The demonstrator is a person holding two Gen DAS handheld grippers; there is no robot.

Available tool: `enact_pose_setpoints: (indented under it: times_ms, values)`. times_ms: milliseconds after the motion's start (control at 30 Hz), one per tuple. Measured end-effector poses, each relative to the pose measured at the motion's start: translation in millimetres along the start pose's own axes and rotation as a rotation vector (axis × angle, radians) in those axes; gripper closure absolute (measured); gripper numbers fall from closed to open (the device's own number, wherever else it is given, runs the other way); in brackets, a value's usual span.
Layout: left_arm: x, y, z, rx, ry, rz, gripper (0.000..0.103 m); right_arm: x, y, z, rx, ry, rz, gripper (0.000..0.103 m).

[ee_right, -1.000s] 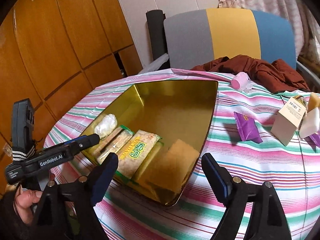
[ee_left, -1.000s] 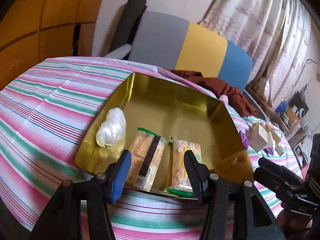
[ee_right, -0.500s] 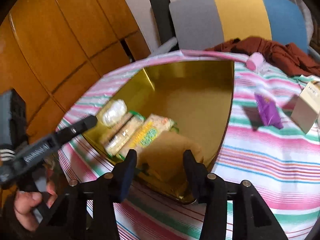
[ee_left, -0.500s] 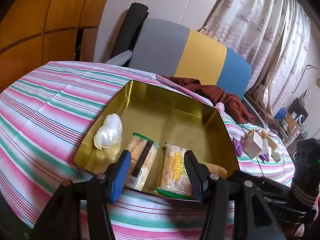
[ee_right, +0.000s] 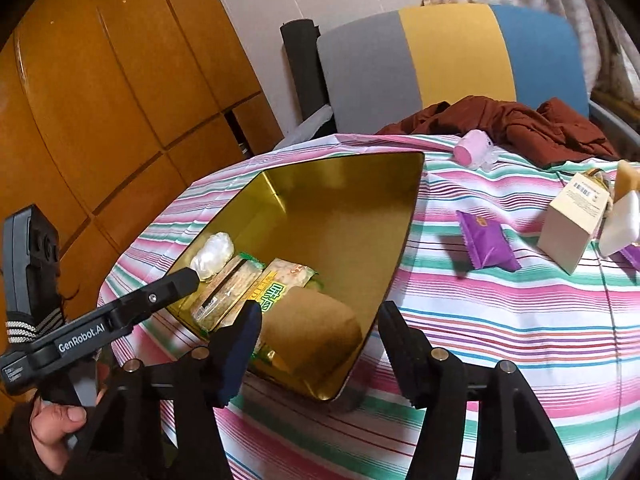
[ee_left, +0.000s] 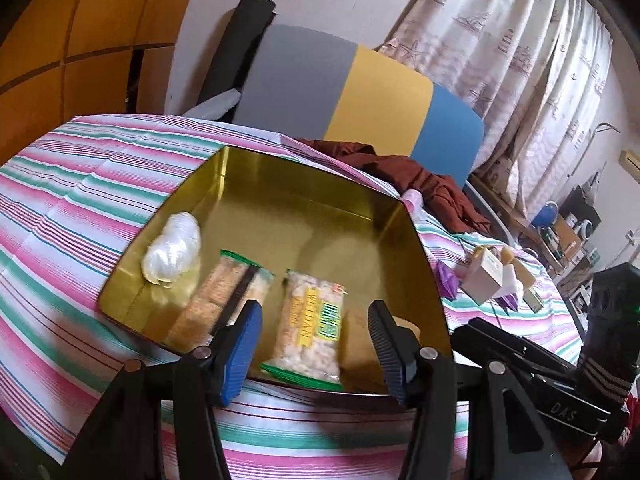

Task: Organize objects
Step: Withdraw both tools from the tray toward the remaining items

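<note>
A gold tin tray (ee_left: 320, 216) (ee_right: 340, 208) lies on the striped tablecloth. Along its near side sit a white wrapped lump (ee_left: 172, 248), a cracker pack (ee_left: 224, 300), a yellow-green snack pack (ee_left: 314, 332) and a flat brown piece (ee_right: 312, 328). My left gripper (ee_left: 314, 322) hovers open over the tin's near rim, above the snack pack without touching it. My right gripper (ee_right: 320, 322) hangs over the tin's near corner. Its jaws are opening, and the brown piece lies below between them, untouched by the pads. Each gripper shows in the other's view (ee_right: 180, 282) (ee_left: 520, 352).
Right of the tin lie a purple packet (ee_right: 486, 246), a beige carton (ee_right: 572, 220), a white block (ee_right: 620, 224) and a pink roll (ee_right: 472, 152). A rust-red cloth (ee_right: 520, 120) lies at the table's far edge in front of a grey, yellow and blue chair (ee_right: 440, 60).
The right jaws narrowed over the brown piece, then widened again. The left gripper drifted a little right, so the snack pack now shows between its fingers.
</note>
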State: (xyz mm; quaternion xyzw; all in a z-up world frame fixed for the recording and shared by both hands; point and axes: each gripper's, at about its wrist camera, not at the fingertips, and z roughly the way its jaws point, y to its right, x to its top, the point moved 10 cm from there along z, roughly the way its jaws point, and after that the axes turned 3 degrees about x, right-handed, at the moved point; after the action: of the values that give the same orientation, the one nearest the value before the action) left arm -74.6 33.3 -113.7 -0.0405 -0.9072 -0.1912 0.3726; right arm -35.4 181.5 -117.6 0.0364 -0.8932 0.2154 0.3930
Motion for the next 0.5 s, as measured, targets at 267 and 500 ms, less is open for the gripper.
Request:
enact_pose_setpoints:
  times_ms: [267, 500]
  values:
    - [-10, 33, 3, -0.073, -0.041, 0.036, 0.047, 2, 23, -16, -0.049, 0.042, 0.043, 0.038]
    - [-20, 81, 4, -0.146, -0.072, 0.121, 0.047, 4, 54, -35, -0.092, 0.08, 0.113, 0.038]
